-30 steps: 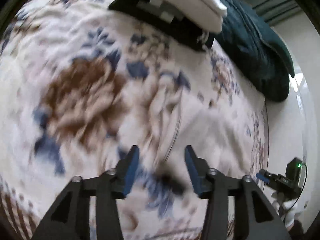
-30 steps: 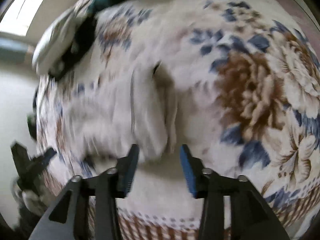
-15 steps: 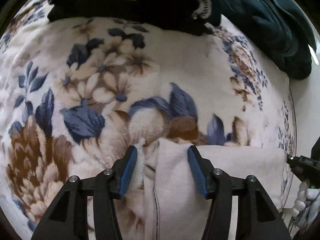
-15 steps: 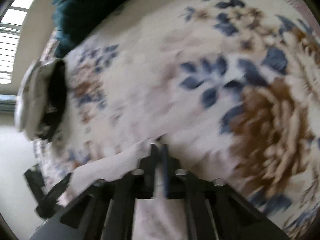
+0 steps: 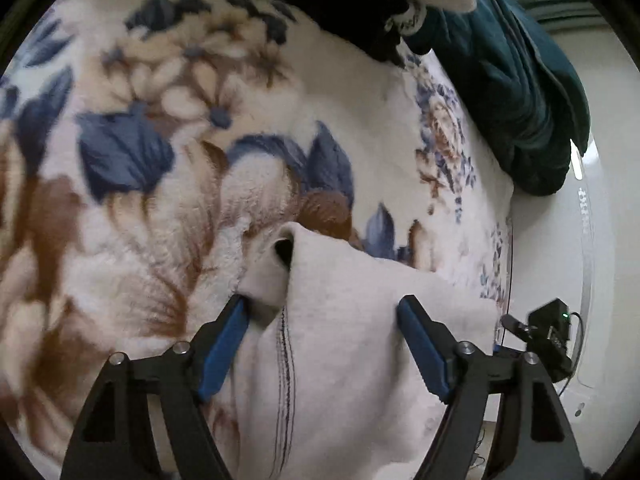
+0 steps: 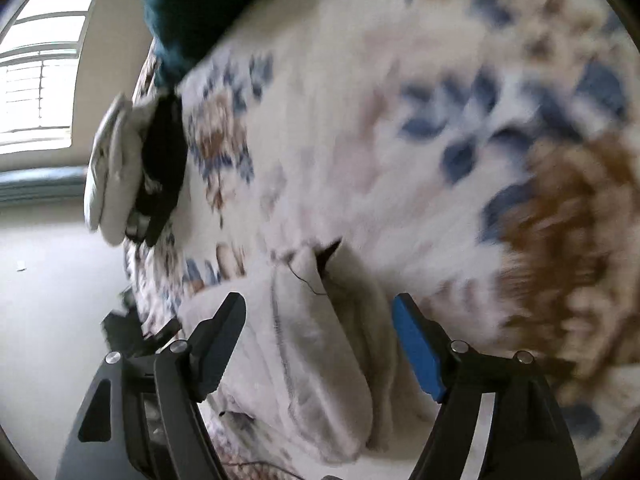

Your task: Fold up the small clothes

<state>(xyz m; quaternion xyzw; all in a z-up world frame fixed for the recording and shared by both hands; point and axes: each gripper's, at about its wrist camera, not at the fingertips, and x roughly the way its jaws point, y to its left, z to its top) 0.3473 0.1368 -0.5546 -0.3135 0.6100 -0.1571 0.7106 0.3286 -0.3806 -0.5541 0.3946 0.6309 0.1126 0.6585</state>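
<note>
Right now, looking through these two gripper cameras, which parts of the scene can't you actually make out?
- White garment: in the left wrist view its near end is cut off by the bottom edge, so its type is unclear.
- Folded pile: in the left wrist view cut off by the top edge; small in the right wrist view.
- Floral blanket: motion-blurred in the right wrist view.
- Left gripper and right gripper, jaws opening over the garment: the hands holding them are out of frame.

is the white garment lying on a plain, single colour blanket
No: the white garment lies on a fleece blanket printed with blue and brown flowers on a cream ground.
</note>
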